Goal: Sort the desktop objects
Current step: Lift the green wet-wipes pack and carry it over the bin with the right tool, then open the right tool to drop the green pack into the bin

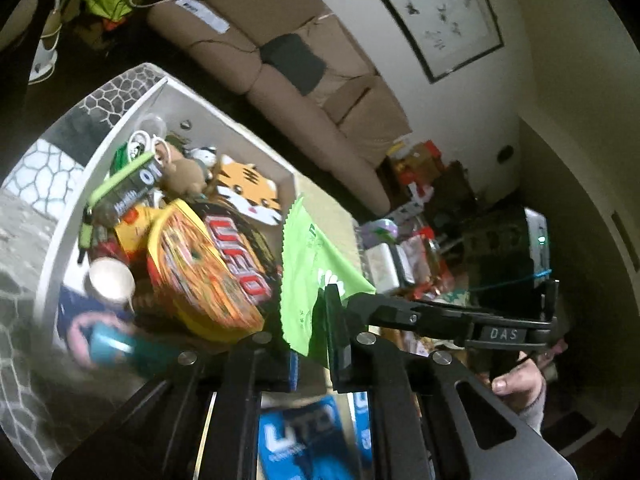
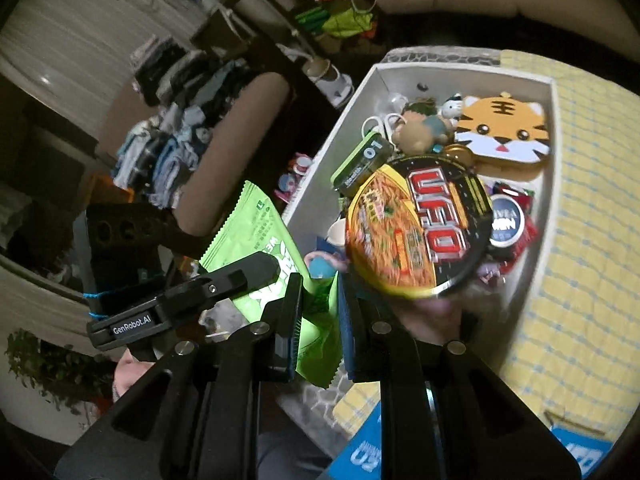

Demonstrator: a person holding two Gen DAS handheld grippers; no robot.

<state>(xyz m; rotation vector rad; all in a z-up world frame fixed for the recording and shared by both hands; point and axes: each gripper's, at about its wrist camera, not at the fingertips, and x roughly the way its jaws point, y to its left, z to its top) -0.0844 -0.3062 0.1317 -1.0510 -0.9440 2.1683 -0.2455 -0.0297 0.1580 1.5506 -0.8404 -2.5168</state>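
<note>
Green packet (image 2: 256, 236) is pinched by both tools at once, held in the air just beside the near corner of the white box (image 2: 554, 128). Right hand-held gripper (image 2: 318, 328): jaws nearly closed on the packet's lower end. Left hand-held gripper (image 1: 316, 344): also clamped on the packet (image 1: 308, 276), with the right tool's finger meeting it from the side.

Box is already crowded: UFO noodle bowl (image 2: 420, 232) on top, tiger face (image 2: 502, 128) at the far end, green tin (image 2: 360, 160), blue tin (image 2: 507, 220), small figures behind.

Step in hand, by my reading: handover or joint carry of the packet toward the box. Next move likely calls for one gripper to release so the other can lower the packet into a gap, perhaps beside the bowl; little free space shows.

Unclear: packet print is unreadable; motion blur smears the near box contents in the left view. The tabletop is mostly hidden; only a patterned cover (image 2: 592, 240) shows. A blue carton (image 1: 300, 436) below the grippers is cut off.
</note>
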